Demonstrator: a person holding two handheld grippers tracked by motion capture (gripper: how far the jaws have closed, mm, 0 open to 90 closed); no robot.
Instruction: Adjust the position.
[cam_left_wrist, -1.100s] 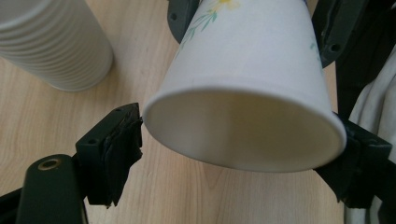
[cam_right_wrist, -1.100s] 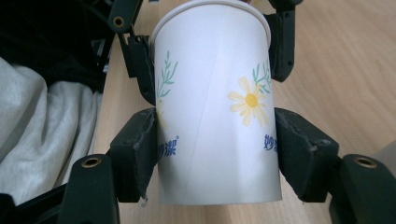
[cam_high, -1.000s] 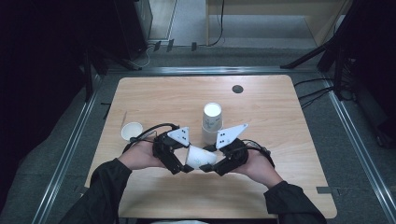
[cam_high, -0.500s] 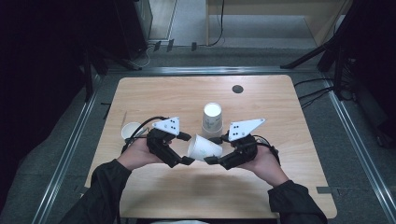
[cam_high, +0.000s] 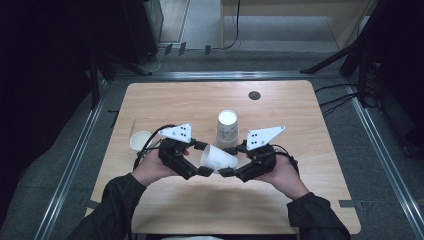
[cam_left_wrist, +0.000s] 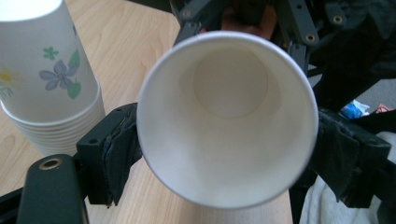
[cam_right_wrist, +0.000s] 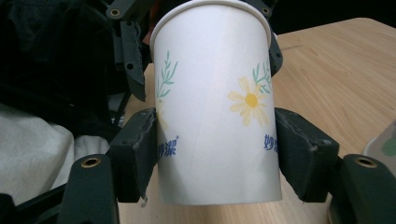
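Midway, a single paper cup (cam_high: 218, 158) is hanging sideways above the bench (cam_high: 310, 150) between both tongs: right tongs (cam_high: 226, 161) are clamping its base, left tongs (cam_high: 202, 159) have just been closing round its rim. Probably separated from the stack (cam_high: 227, 129); placing it is remaining.

High view looks down; tool views closely share the cup (cam_high: 218, 159)

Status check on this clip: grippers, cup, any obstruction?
Right gripper shut on white flower-printed paper cup, held sideways above the wooden table. Left gripper just been closing around its rim. Upside-down cup stack close behind.
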